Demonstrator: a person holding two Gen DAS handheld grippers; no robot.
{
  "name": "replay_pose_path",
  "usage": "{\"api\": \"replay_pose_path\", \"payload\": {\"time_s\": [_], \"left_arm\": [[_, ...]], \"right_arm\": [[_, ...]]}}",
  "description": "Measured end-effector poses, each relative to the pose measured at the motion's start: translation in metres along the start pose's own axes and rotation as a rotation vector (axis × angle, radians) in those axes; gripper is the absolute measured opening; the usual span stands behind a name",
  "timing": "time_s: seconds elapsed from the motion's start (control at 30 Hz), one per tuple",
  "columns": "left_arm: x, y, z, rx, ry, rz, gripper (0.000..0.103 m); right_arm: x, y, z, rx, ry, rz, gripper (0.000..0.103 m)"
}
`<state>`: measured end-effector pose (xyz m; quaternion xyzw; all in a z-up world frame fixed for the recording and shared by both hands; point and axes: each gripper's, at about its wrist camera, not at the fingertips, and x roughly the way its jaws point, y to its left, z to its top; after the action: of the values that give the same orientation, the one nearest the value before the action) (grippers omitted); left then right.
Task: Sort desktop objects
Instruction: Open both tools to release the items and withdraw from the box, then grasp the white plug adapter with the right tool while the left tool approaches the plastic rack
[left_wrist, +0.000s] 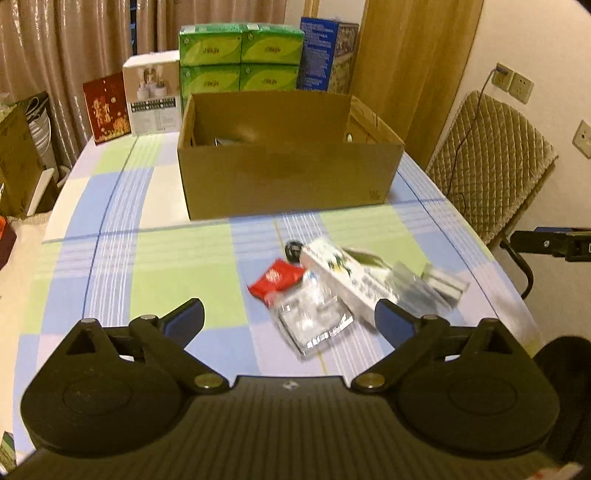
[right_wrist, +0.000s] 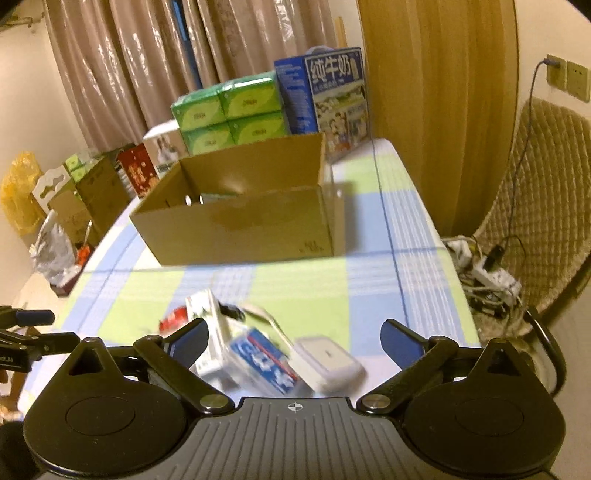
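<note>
The worktop is wearing a checked cloth of blue, green and white squares, and it is filling most of both views. At twelve o'clock on it the open cardboard box is sitting with its flaps up; something dark is lying inside near its left wall, too hidden to name. Behind the box, at the far edge, the green tissue packs are standing stacked two by two, with a blue milk carton case just beside them at one o'clock and a white box and a red box at eleven o'clock.

Nearer to you, the pile of small things is lying in a loose, blurred cluster, pieces touching and overlapping. In your left view it is sitting at about one o'clock from the fingers: a long white printed carton, a clear plastic packet over its near end, a red sachet touching the packet's far corner, and a small black round thing at the carton's far tip. In your right view a white lidded case and a blue-and-white packet are lying at twelve o'clock.

You are holding your left hand-held gripper spread wide and released, grasping nothing. Your right hand-held gripper is likewise standing wide apart and empty above the pile.
</note>
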<state>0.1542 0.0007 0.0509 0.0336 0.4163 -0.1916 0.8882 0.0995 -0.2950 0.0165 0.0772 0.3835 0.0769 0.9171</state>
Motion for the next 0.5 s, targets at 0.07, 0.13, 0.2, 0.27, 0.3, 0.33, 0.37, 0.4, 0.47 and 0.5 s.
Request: {"api": "replay_pose_path", "payload": {"time_s": [0.07,0.13,0.2,0.27,0.3,0.33,0.37,0.4,0.47,0.5], "left_arm": [[0.003,0.0,-0.006,-0.002,0.014,-0.001,0.097],[0.007,-0.001,-0.01,0.0,0.028,-0.002,0.097],[0.01,-0.002,-0.014,0.011,0.04,-0.009,0.097],[0.012,-0.004,-0.016,0.041,0.049,-0.018,0.097],[0.014,-0.005,-0.016,0.06,0.054,-0.023,0.097],[0.015,-0.007,-0.017,0.088,0.059,-0.028,0.097],[0.017,-0.009,-0.017,0.117,0.063,-0.031,0.097],[0.019,-0.011,-0.017,0.151,0.07,-0.034,0.097],[0.025,-0.015,-0.016,0.218,0.079,-0.041,0.097],[0.028,-0.016,-0.016,0.251,0.088,-0.05,0.097]], "right_arm": [[-0.004,-0.006,-0.004,-0.018,0.008,-0.007,0.097],[-0.008,-0.011,-0.006,-0.038,0.017,-0.011,0.097],[-0.01,-0.015,-0.007,-0.067,0.03,-0.003,0.097],[-0.009,-0.016,-0.008,-0.116,0.047,0.01,0.097],[-0.008,-0.016,-0.008,-0.154,0.058,0.016,0.097],[-0.008,-0.015,-0.009,-0.201,0.072,0.021,0.097],[-0.006,-0.014,-0.01,-0.245,0.082,0.026,0.097],[-0.005,-0.011,-0.01,-0.297,0.095,0.032,0.097],[-0.001,-0.007,-0.012,-0.399,0.12,0.044,0.097],[0.001,-0.005,-0.013,-0.45,0.132,0.051,0.097]]}}
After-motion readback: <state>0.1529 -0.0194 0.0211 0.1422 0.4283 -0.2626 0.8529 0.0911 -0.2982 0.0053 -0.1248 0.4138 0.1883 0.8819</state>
